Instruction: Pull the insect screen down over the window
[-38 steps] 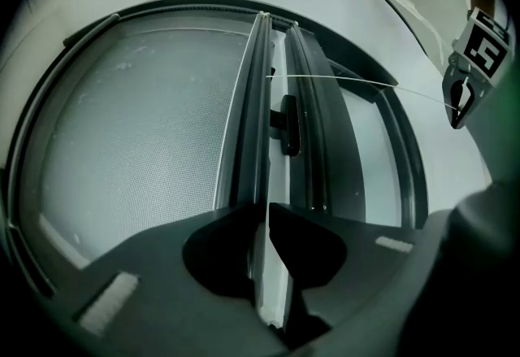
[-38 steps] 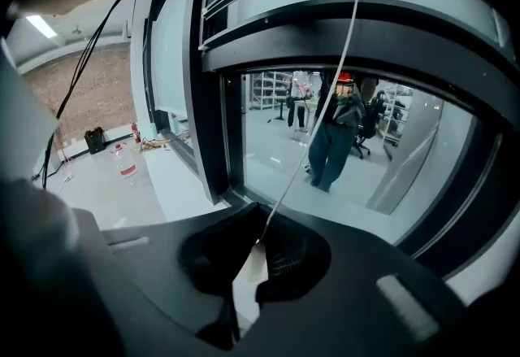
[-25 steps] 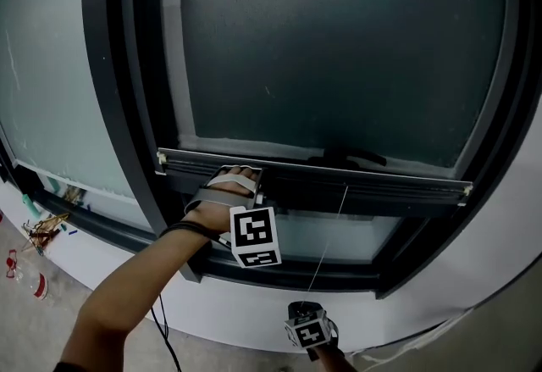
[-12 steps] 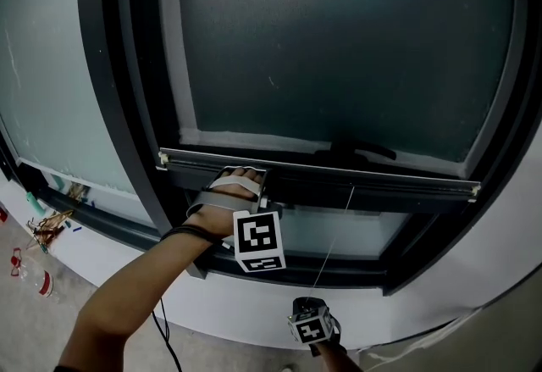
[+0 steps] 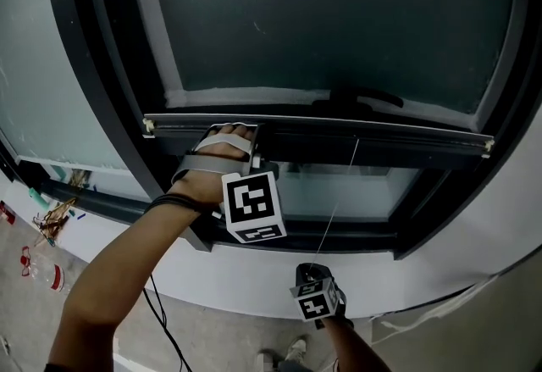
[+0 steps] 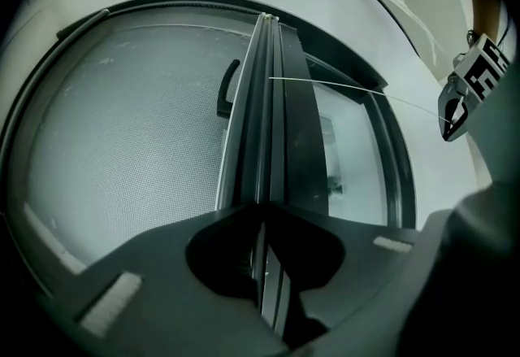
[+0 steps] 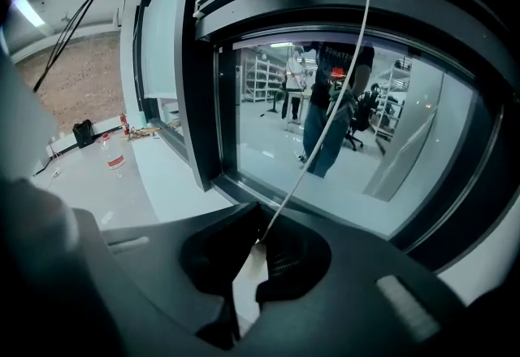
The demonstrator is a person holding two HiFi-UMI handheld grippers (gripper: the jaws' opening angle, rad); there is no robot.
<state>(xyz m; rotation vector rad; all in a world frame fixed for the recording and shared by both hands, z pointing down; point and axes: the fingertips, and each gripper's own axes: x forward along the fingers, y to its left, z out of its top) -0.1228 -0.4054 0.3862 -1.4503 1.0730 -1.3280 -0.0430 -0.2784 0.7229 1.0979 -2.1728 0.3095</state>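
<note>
Insect screen [image 5: 339,14] mesh fills the window above both my tongs. Its bottom bar [image 5: 381,141] is sitting low, with a strip of glass [image 5: 373,188] showing under it inside the dark window frame [image 5: 102,108]. My left gripper [image 6: 264,225] is right on that bar near its left end. The jaws have just been squeezing in and are narrow now, pinching the bar's edge. Pull cord [image 7: 325,128] drops from the bar to my right gripper [image 7: 260,237], which is below and right of the left one, jaws tight on the cord's white tab [image 7: 248,278].
</note>
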